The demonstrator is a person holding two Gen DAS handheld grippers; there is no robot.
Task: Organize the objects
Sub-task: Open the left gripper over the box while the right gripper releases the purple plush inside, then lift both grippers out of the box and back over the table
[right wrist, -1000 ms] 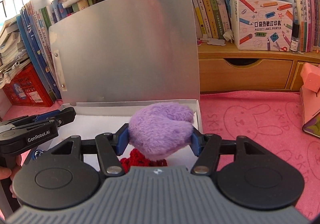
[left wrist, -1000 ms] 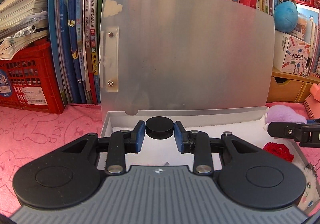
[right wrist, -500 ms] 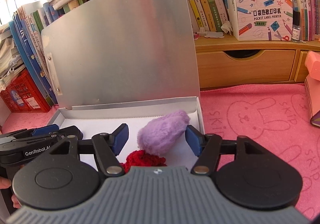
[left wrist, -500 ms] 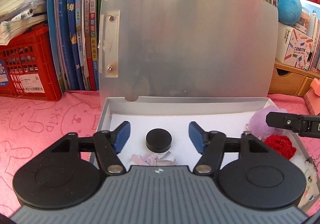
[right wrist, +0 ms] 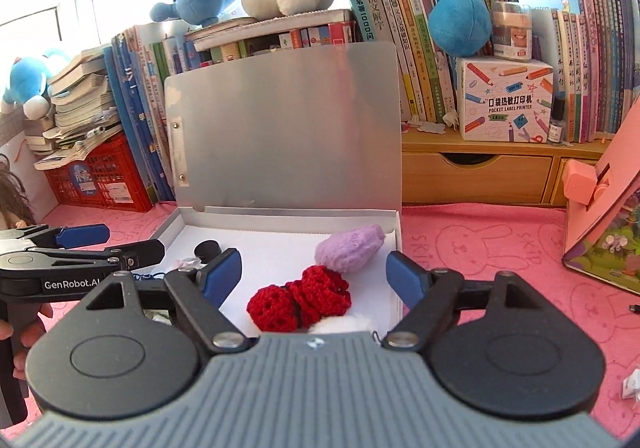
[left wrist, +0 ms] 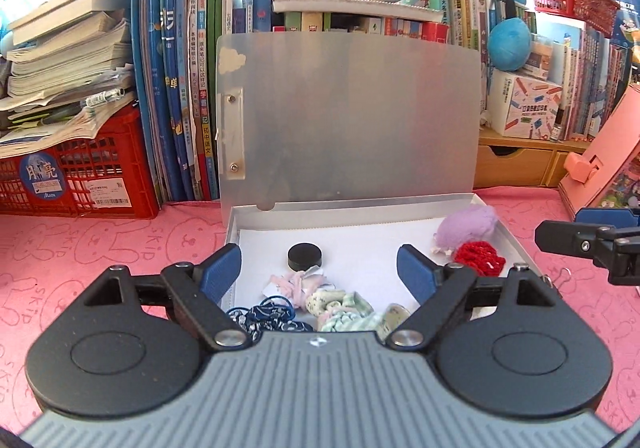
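Observation:
A shallow white box [left wrist: 360,205] stands open on the pink cloth, its frosted lid [left wrist: 348,115] upright. Inside lie a black round puck [left wrist: 305,256], a purple fuzzy piece [left wrist: 466,228], a red crochet piece [left wrist: 479,257] and several hair ties [left wrist: 272,314] at the near edge. My left gripper [left wrist: 319,268] is open and empty, above the box's near side. My right gripper [right wrist: 314,272] is open and empty, above the red crochet piece [right wrist: 298,298], with the purple piece [right wrist: 350,248] beyond it. The puck shows at left in the right wrist view [right wrist: 208,249].
Books, plush toys and a red crate [left wrist: 76,175] line the back. A wooden drawer unit [right wrist: 476,175] holds a label printer box [right wrist: 506,99]. A pink case [right wrist: 604,207] stands at the right. The left gripper appears at left in the right wrist view [right wrist: 80,260].
Both grippers opened, released the puck and the purple piece into the box, then drew back and up; more of the box's contents show now.

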